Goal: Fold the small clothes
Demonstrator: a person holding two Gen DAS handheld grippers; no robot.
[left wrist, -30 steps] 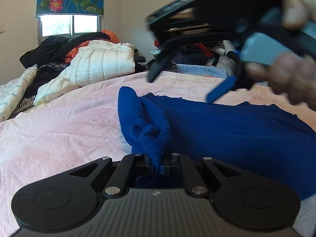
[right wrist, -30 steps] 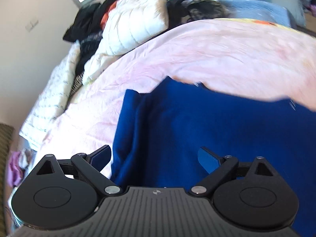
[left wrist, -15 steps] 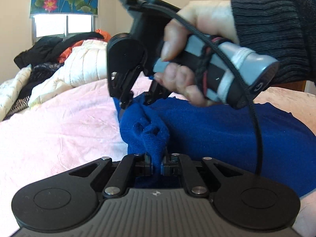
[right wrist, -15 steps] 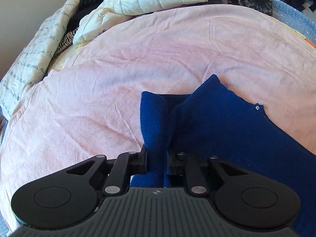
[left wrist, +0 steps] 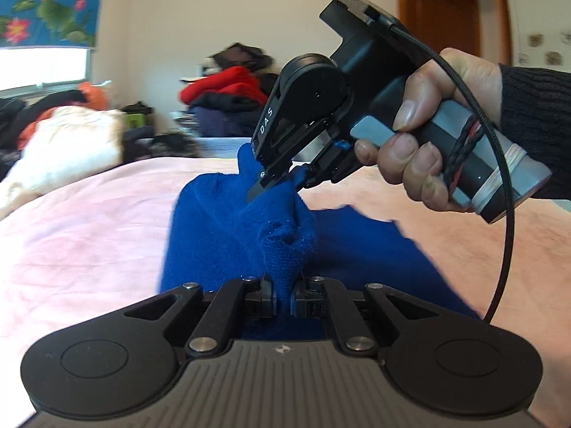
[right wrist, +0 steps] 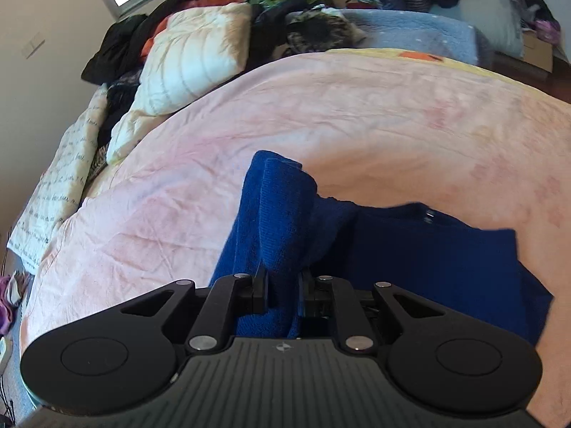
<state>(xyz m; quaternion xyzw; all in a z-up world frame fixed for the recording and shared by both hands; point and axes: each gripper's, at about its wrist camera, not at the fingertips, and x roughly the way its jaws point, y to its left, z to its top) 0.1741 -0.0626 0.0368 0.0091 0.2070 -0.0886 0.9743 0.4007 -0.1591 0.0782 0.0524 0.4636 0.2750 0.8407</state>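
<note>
I saw the blue garment (left wrist: 221, 235) as a soft knit, its weave coarse and fuzzy where it bunched at twelve o'clock from my left gripper (left wrist: 282, 299). That gripper was matt black plastic, ribbed on the body, with shiny metal pivot pins. The right gripper (left wrist: 282, 182), up at one o'clock, showed the same matt black shell; its grey handle looked smooth, wrapped with thread. The pink bedsheet (right wrist: 357, 114) was matt, lightly creased cloth. The white jacket (right wrist: 192, 60) at eleven o'clock looked quilted, faintly sheeny.
</note>
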